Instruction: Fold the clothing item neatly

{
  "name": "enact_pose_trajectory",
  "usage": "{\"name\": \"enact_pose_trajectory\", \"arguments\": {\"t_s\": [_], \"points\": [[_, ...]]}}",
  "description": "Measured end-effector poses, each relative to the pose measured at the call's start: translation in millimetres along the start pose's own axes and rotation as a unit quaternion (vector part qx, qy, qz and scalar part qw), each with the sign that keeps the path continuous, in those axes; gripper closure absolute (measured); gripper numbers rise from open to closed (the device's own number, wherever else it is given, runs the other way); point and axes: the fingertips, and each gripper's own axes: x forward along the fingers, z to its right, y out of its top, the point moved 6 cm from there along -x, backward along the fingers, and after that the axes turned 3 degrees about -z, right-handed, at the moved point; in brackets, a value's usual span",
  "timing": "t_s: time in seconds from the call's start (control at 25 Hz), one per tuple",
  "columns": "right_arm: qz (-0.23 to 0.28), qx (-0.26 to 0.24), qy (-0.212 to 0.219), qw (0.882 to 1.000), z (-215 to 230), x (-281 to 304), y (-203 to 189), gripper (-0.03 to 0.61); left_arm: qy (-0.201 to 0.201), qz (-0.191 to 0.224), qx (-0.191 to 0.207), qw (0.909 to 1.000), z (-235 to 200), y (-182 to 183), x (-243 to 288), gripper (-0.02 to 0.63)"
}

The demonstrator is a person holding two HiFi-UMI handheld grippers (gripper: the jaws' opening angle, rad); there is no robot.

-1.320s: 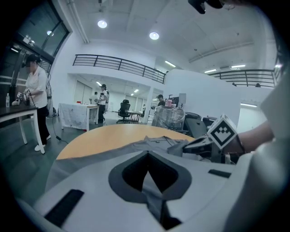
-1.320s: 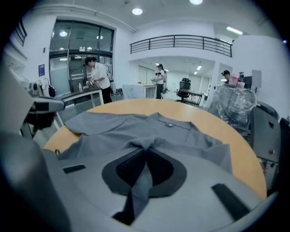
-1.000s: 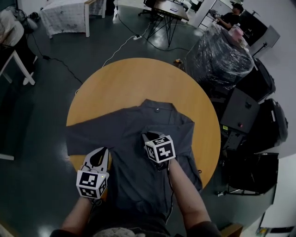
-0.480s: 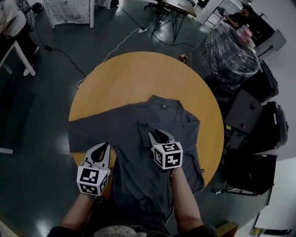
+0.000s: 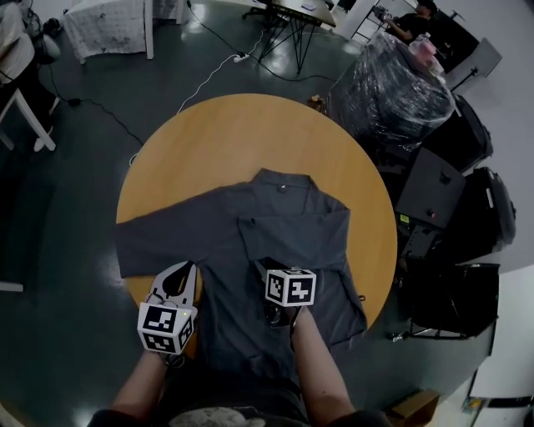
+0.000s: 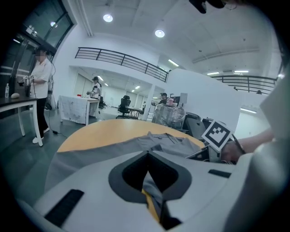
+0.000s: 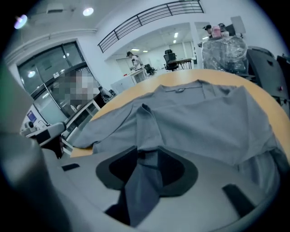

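A grey button shirt (image 5: 284,218) lies spread on the round wooden table (image 5: 250,133), collar far from me, one sleeve reaching the left rim. A flap of it (image 5: 250,229) is folded over toward the middle. My left gripper (image 5: 181,270) sits at the shirt's near left edge, shut on a pinch of the cloth (image 6: 152,190). My right gripper (image 5: 269,268) rests over the shirt's near middle; its jaws are opening, and a loose strip of grey cloth (image 7: 142,181) lies between them. The shirt's hem hangs off the table's near edge.
A plastic-wrapped bundle (image 5: 392,92) and black cases (image 5: 434,196) stand close to the table's right side. A white cable (image 5: 209,79) runs over the dark floor behind. A white-covered table (image 5: 108,25) and people stand farther off.
My right gripper has drawn back toward me across the shirt and its jaws have parted. A folded flap now lies on the shirt's middle. The left gripper has stayed put.
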Motion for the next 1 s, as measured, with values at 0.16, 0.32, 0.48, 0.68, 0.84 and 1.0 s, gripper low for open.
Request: {"name": "enact_pose_trajectory", "arguments": {"t_s": [0.16, 0.32, 0.48, 0.68, 0.84, 1.0], "points": [[0.027, 0.042, -0.006, 0.999, 0.2, 4.5, 6.8, 0.462, -0.002, 0.000, 0.003, 1.0000, 1.4, -1.6, -2.6, 0.606], [0.035, 0.101, -0.026, 0.994, 6.7, 3.0, 8.5, 0.462, -0.001, 0.000, 0.003, 1.0000, 1.7, -1.8, -5.6, 0.606], [0.035, 0.149, -0.049, 0.987, 14.3, -2.7, -0.2, 0.462, -0.002, 0.000, 0.005, 1.0000, 1.1, -3.7, -7.9, 0.606], [0.036, 0.159, -0.068, 0.984, 19.4, 1.6, 2.3, 0.462, -0.003, 0.000, 0.007, 1.0000, 0.5, -2.0, -9.9, 0.606], [0.031, 0.156, -0.064, 0.985, 17.9, 9.9, 10.2, 0.462, -0.001, -0.002, 0.008, 1.0000, -0.4, -1.0, -10.1, 0.606], [0.033, 0.129, -0.053, 0.990, 14.0, 10.1, 12.3, 0.529, -0.001, -0.005, 0.008, 1.0000, -0.2, -2.2, -9.6, 0.606]]}}
